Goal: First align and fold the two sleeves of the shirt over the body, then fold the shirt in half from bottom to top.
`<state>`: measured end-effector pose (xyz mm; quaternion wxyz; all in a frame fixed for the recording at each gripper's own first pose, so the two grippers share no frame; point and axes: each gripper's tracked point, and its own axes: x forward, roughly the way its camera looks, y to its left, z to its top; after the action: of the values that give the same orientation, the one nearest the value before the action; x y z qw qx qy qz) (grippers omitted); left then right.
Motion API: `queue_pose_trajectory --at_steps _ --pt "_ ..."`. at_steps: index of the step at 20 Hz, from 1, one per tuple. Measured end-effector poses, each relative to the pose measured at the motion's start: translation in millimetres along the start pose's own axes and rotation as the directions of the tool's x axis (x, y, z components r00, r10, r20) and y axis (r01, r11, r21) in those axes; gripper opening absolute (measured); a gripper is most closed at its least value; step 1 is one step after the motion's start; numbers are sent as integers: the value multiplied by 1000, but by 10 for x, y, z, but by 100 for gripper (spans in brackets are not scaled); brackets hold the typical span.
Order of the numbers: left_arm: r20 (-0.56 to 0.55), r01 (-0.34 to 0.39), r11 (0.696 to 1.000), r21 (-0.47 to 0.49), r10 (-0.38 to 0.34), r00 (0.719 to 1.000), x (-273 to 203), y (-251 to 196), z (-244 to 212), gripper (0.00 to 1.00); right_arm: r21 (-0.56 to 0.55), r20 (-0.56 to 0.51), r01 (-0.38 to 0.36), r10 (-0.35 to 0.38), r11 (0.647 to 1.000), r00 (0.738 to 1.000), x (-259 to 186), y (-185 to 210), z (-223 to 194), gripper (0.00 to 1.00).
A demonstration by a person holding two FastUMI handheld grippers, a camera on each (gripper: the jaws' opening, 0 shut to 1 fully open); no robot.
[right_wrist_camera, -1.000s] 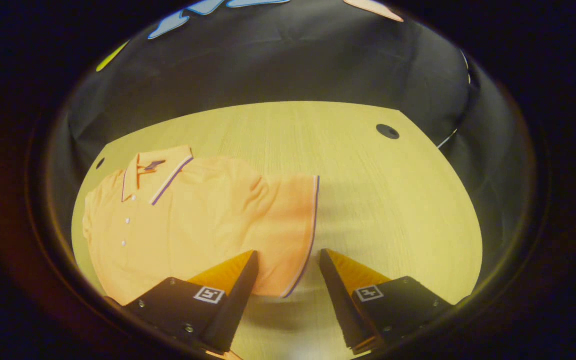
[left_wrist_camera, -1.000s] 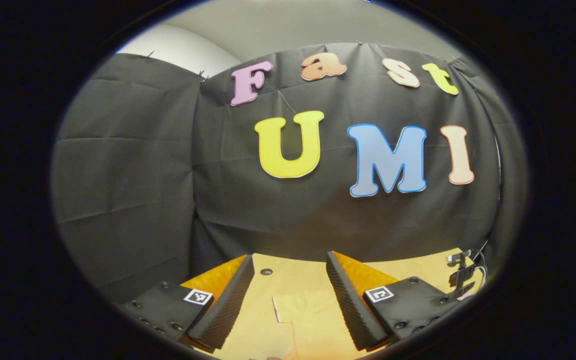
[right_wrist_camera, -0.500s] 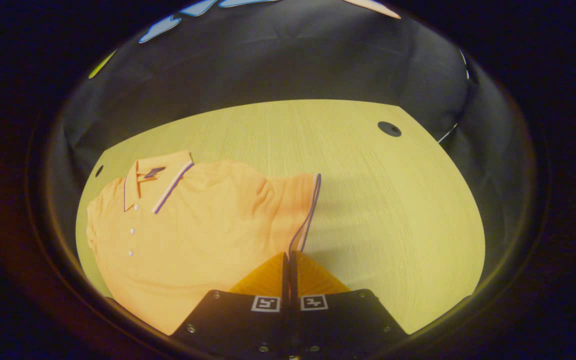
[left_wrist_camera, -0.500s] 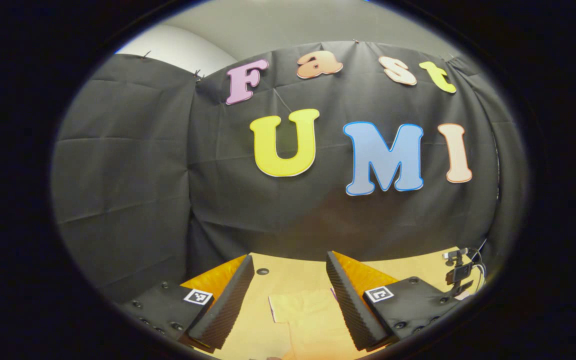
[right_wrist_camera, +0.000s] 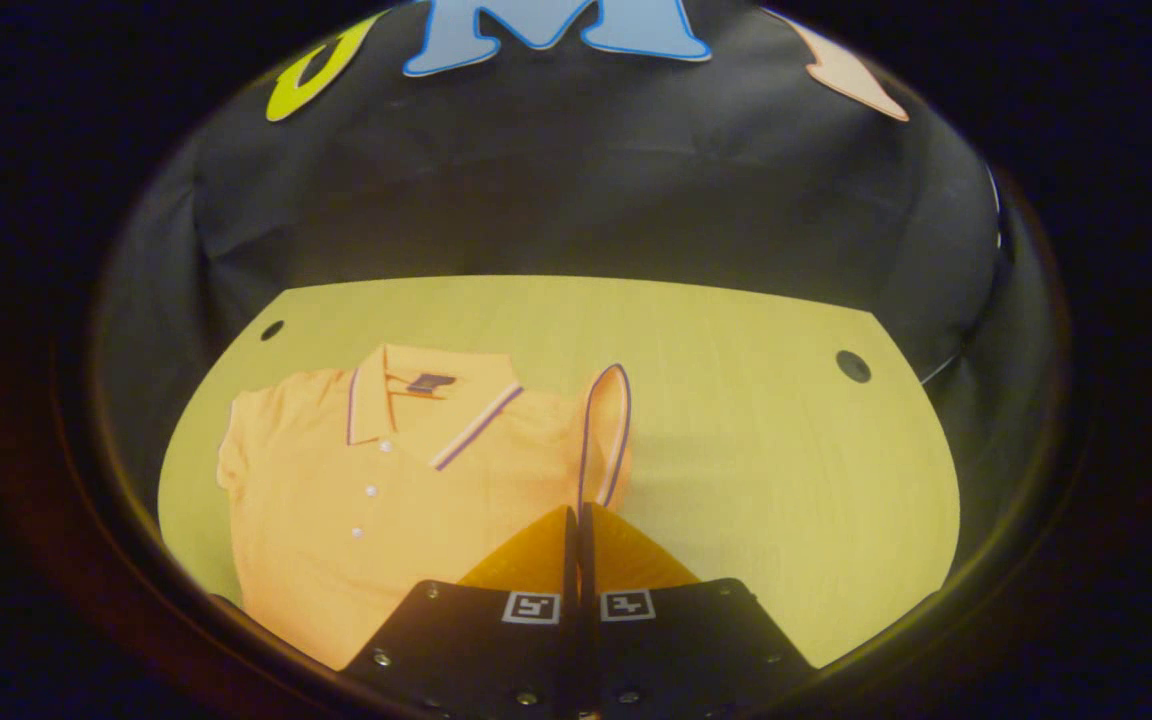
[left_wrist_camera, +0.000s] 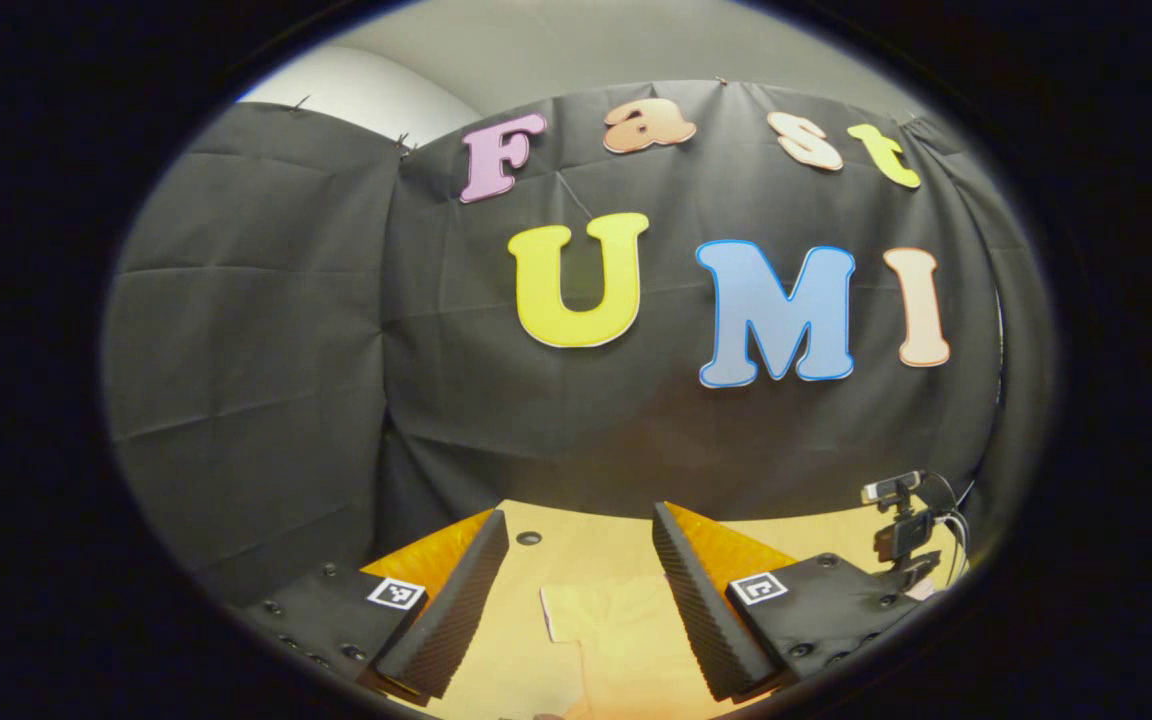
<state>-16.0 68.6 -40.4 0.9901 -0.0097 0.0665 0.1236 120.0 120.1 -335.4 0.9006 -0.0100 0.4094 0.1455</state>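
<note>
Now right gripper (right_wrist_camera: 577, 520) pinches lifted sleeve cuff (right_wrist_camera: 604, 430) of orange polo shirt (right_wrist_camera: 376, 510); shirt body lies leftward on pale wooden worktop (right_wrist_camera: 756, 450). Left gripper (left_wrist_camera: 576, 560) gapes, idle.

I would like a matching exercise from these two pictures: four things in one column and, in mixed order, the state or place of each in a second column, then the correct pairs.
Things
1. right tongs
2. left tongs
3. sleeve
4. collar

States or places
A. open, above the table
B. lifted into a standing loop
C. lying flat at the far end of the shirt
D. shut on the sleeve's edge

Pairs: 1-D, 2-A, 3-B, 4-C
</note>
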Motion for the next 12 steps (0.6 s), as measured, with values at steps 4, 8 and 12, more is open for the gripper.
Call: queue_pose_trajectory --at_steps 4,8,12 --pt "-4 -15 1000 3 15 1000 -21 85 -19 94 -85 -5 -81 81 993 997 37 539 44 0" --pt "-14 -35 999 3 35 999 -52 213 -65 94 -130 -51 -118 112 984 992 107 831 -91 0" --pt "-25 -45 999 0 45 999 -38 278 -96 94 -132 -93 -138 126 982 988 154 934 -212 7"
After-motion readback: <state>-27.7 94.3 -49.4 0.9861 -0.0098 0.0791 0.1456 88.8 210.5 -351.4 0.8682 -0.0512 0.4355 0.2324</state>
